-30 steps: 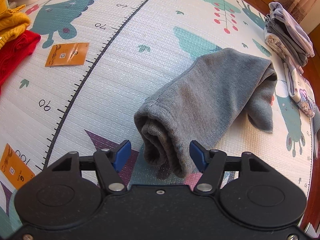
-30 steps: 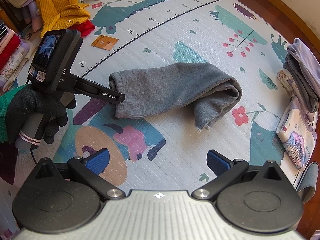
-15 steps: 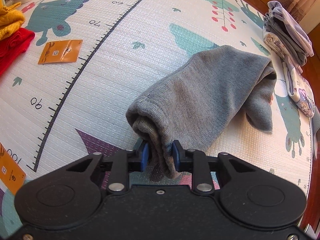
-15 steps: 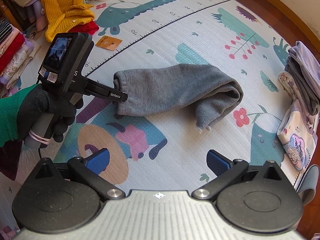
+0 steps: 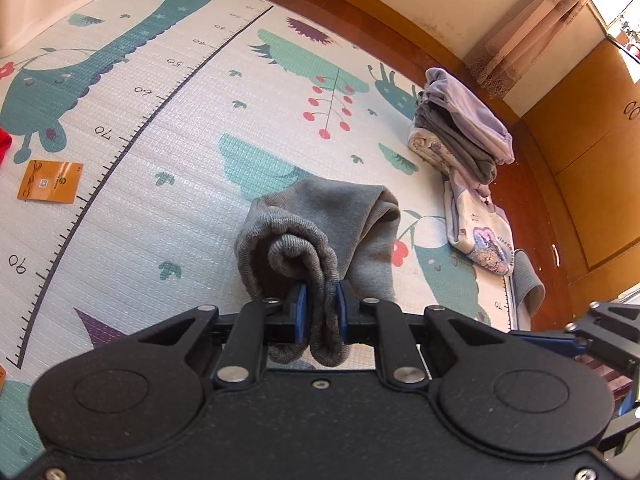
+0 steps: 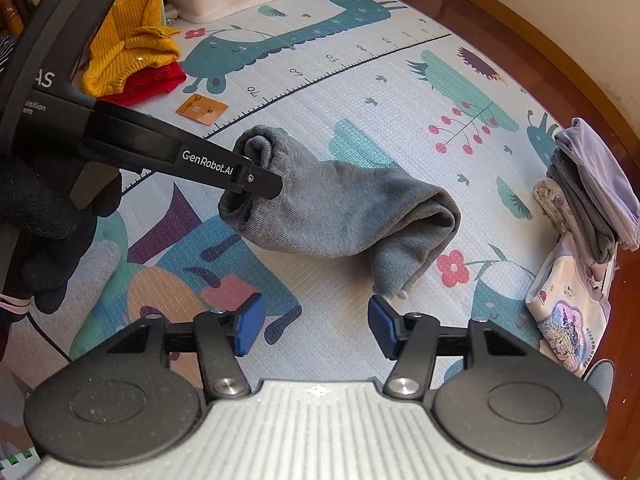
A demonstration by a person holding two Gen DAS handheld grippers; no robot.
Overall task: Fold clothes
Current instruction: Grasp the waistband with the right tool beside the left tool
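L gripper (image 5: 321, 307) clamped on rolled end of grey garment (image 6: 344, 208), that end lifted off mat (image 6: 400, 92), far end draped on mat near centre. R gripper (image 6: 316, 322) wide open, holding nothing, above mat's near part. Folded pile (image 6: 588, 184) at mat's right edge. Yellow knit (image 6: 128, 56) by far-left corner.

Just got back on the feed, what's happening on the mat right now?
A person is folding clothes on a play mat with two hand-held grippers. The left hand-held gripper is shut on the cuffed end of a grey garment, lifting that end while the far end trails on the mat. The right hand-held gripper hangs open, holding nothing. A stack of folded clothes sits at the mat's right edge.
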